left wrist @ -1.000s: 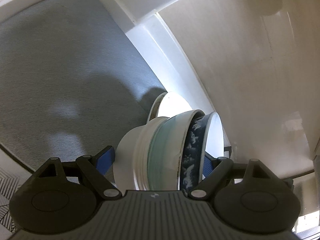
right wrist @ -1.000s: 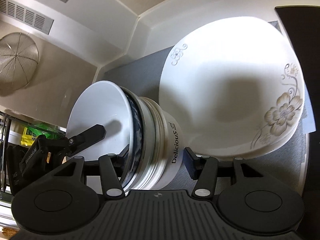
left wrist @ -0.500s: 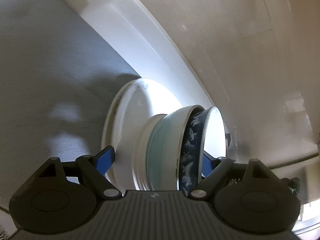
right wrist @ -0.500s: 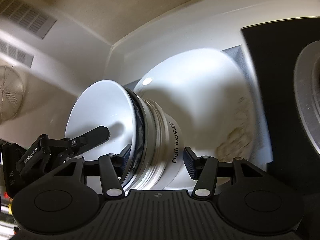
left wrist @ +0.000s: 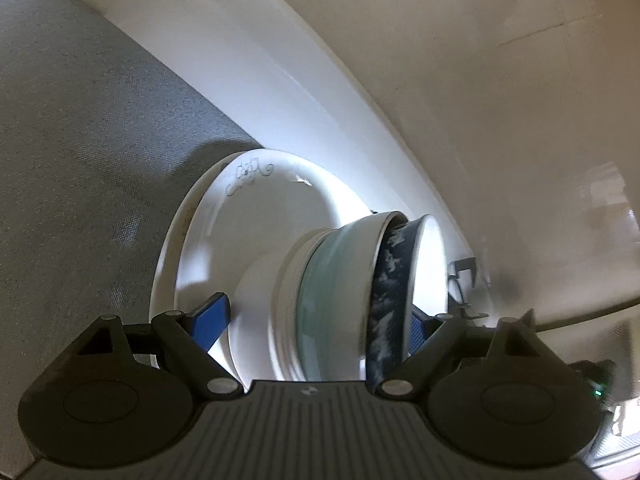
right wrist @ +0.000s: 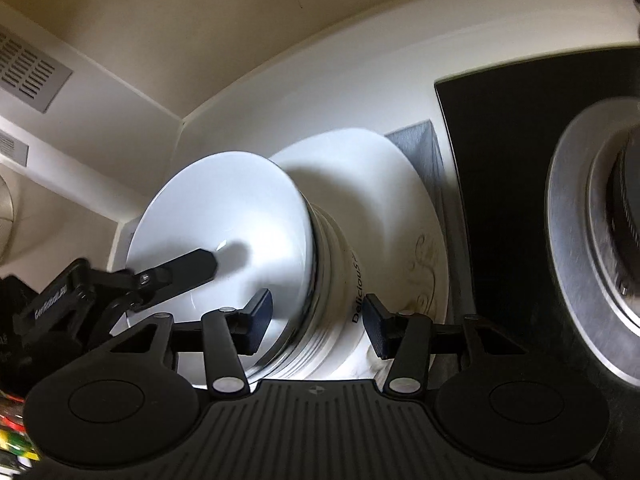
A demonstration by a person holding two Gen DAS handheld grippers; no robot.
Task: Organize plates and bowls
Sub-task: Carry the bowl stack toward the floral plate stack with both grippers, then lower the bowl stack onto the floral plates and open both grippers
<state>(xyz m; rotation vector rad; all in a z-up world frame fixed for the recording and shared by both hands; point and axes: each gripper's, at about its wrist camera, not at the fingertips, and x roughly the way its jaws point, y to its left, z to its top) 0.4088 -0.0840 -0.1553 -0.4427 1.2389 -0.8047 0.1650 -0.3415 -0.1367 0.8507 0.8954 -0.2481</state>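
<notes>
- Above a large white plate point(left wrist: 208, 240) with a faint flower pattern, a stack of bowls point(left wrist: 276, 300) is held. The foot of the stack is turned toward the plate and is near it; whether the two touch cannot be told.
- The plate is laid on a grey mat point(left wrist: 80, 140), which is spread over a white tabletop point(right wrist: 340, 92).
- A pale green bowl point(left wrist: 332, 304) and a dark blue patterned bowl point(left wrist: 386, 300) are nested in the stack, and a plain white bowl point(right wrist: 224, 220) is set on top. Black lettering is printed on the wall of the lowest bowl point(right wrist: 352, 280).
- The stack is clamped end to end by the left gripper point(left wrist: 312, 320): its jaws are spread wide, one blue pad is set at the foot, and the other is pressed inside the top bowl.
- The rim side of the stack is straddled by the right gripper point(right wrist: 318, 320). Its jaws have just been closing with the stack between them; whether the pads press on it cannot be told.
- A black stovetop point(right wrist: 500, 200) with a metal burner ring point(right wrist: 572, 240) is seen just beside the mat.
</notes>
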